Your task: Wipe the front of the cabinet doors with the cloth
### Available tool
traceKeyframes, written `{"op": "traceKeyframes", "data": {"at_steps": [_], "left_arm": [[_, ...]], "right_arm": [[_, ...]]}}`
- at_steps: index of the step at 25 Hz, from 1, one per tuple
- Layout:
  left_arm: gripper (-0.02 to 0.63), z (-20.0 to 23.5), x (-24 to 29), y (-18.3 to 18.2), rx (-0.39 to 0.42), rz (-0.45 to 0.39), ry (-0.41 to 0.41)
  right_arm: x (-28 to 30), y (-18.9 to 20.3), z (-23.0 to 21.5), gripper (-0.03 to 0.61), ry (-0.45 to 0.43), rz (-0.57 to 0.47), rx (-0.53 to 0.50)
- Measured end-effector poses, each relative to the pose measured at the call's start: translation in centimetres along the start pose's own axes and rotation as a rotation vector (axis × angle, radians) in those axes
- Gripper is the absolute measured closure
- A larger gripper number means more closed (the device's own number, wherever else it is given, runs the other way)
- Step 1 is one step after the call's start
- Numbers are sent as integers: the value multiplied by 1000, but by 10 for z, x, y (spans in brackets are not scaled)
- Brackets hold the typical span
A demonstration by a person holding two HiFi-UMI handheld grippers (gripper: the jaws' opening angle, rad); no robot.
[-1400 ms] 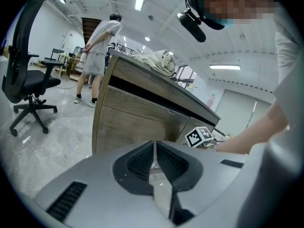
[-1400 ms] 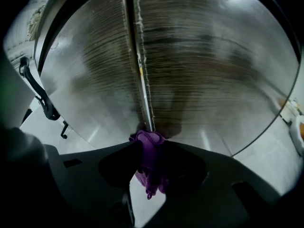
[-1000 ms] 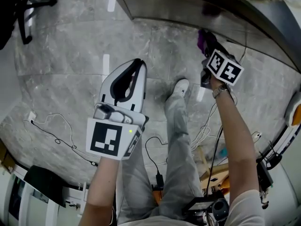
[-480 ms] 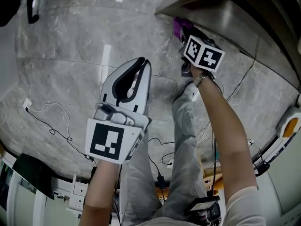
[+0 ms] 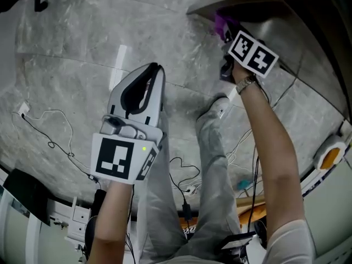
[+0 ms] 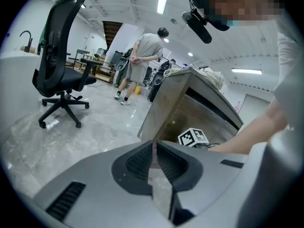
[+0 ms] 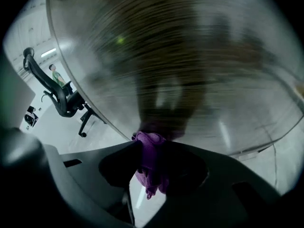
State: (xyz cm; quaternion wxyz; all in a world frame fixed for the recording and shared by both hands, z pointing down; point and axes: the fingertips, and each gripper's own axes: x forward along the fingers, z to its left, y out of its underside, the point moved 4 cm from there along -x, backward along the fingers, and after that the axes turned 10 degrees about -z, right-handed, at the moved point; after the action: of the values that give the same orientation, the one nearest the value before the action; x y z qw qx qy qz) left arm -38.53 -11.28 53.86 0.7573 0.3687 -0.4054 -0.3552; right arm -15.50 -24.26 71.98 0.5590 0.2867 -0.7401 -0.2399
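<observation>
the right gripper, clenched on the purple cloth, has slid along the cabinet door to its corner edge in the last 1 s, so wiping looks under way. the left gripper hangs closed, empty.

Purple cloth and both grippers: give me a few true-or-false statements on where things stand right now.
1. The right gripper is shut on the purple cloth. True.
2. The left gripper holds a second cloth. False: its jaws are together with nothing between them.
3. The right gripper points the cloth at the cabinet door. True.
4. The left gripper is at the door too. False: it is held apart from the cabinet, above the grey floor.
</observation>
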Motion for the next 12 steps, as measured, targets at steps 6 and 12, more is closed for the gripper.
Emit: {"op": "traceKeyframes", "data": {"at_steps": [6,12], "left_arm": [[598,-18,14,-12,-33,-33,13],[598,-88,29,28,-27,-36,28]], "right_arm": [[-22,-11,-57,423,119,25,1],[-56,4,-179,423,213,55,-37]]}}
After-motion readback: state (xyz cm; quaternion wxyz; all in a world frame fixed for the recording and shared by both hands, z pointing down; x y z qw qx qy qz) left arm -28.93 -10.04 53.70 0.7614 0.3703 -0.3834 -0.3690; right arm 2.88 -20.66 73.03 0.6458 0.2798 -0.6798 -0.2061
